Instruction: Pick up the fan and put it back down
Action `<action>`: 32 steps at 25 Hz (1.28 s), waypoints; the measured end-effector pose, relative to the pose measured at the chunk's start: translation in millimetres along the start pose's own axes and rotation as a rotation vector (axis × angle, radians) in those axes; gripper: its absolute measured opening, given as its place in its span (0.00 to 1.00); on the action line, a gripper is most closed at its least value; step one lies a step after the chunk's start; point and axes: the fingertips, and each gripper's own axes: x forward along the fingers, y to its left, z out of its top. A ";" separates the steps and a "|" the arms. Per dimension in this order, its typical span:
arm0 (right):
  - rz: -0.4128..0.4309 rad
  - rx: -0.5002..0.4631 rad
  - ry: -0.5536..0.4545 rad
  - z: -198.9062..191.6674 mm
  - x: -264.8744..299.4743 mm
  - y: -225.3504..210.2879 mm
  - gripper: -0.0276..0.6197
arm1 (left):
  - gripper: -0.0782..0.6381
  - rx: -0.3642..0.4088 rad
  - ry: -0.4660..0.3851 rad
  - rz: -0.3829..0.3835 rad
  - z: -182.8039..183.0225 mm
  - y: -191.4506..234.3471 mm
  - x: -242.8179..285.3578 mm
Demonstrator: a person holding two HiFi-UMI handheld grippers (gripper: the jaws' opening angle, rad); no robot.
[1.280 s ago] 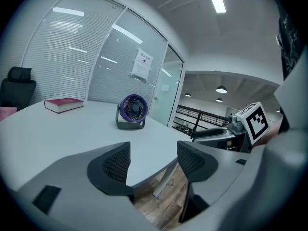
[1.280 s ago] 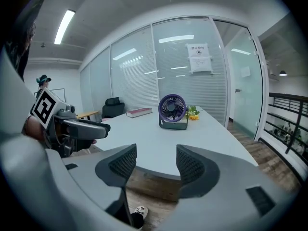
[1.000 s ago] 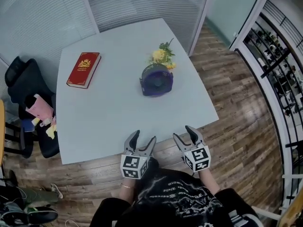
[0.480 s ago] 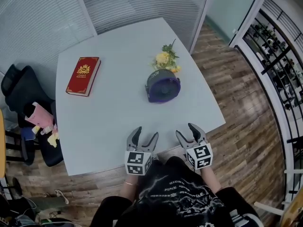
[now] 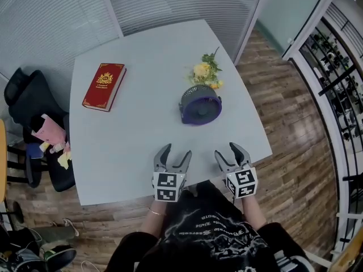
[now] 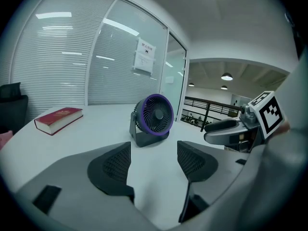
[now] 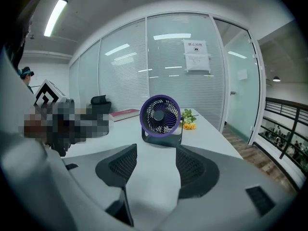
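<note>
A small purple and grey fan (image 5: 200,105) stands upright on the white table (image 5: 136,123), right of centre, its grille facing the near edge. It shows ahead of both sets of jaws as the fan (image 6: 153,118) in the left gripper view and the fan (image 7: 160,117) in the right gripper view. My left gripper (image 5: 172,158) hovers open over the table's near edge, empty. My right gripper (image 5: 233,154) is open beside it, also empty. Both are well short of the fan.
A red book (image 5: 104,86) lies at the table's far left. Yellow flowers (image 5: 205,72) lie just behind the fan. A dark chair (image 5: 31,129) with pink and yellow things on it stands left of the table. Glass partitions with blinds back the table; wooden floor lies to the right.
The head view has shifted, so the table and fan sit a little further right and lower in the picture. Both grippers stay open near the table's front edge.
</note>
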 end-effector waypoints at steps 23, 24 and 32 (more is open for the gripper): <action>0.096 -0.185 0.124 26.1 119.3 -98.0 0.43 | 0.56 0.009 0.124 0.184 15.1 49.9 106.6; 0.107 -0.190 0.131 25.0 123.6 -97.6 0.43 | 0.56 0.010 0.131 0.185 14.3 50.9 110.1; 0.153 -0.243 0.197 14.5 160.6 -106.7 0.42 | 0.55 0.011 0.141 0.141 9.7 54.8 125.8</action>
